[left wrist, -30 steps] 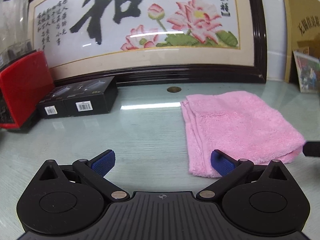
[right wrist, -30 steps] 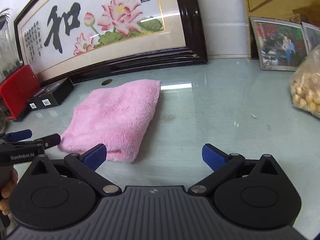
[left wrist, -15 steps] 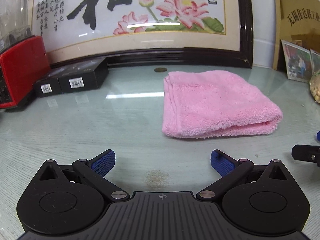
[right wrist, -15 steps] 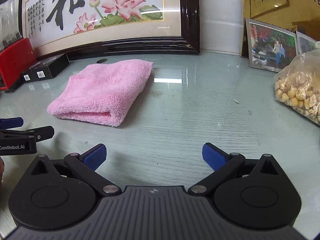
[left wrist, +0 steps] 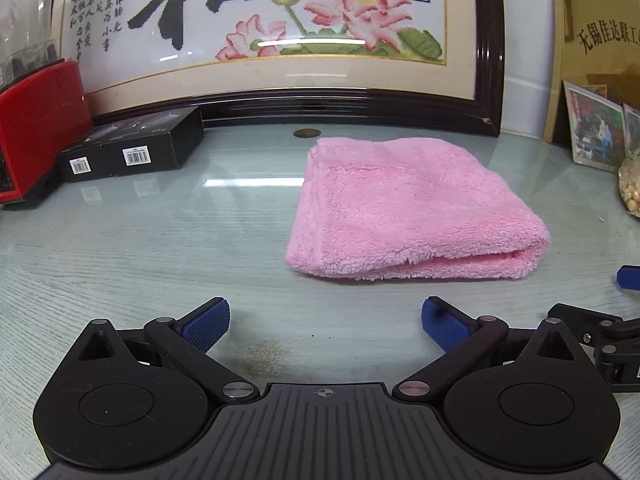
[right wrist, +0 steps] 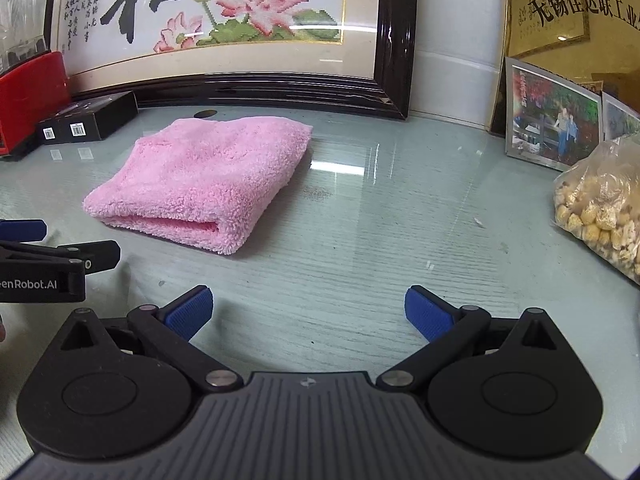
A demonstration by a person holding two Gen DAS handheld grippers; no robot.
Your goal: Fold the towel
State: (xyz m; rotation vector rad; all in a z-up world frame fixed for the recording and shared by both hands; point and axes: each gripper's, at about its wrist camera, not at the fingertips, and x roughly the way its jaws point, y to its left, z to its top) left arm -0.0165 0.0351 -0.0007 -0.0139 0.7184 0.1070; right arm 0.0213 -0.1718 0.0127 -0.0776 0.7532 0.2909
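The pink towel [left wrist: 412,208] lies folded into a thick, layered rectangle on the glass-topped table [left wrist: 160,248], with its rounded fold facing the near side and its far edge close to the framed embroidery [left wrist: 256,28] leaning against the wall. The left gripper [left wrist: 325,322] is spread wide with nothing between its blue pads, positioned on the near side of the towel and clear of it; the right gripper [right wrist: 308,312] is likewise spread wide and empty, near and to the right of the towel. Two black boxes [left wrist: 132,152] sit at the far left beside a red appliance [left wrist: 36,128], and a bag of nuts [right wrist: 604,208] rests at the right.
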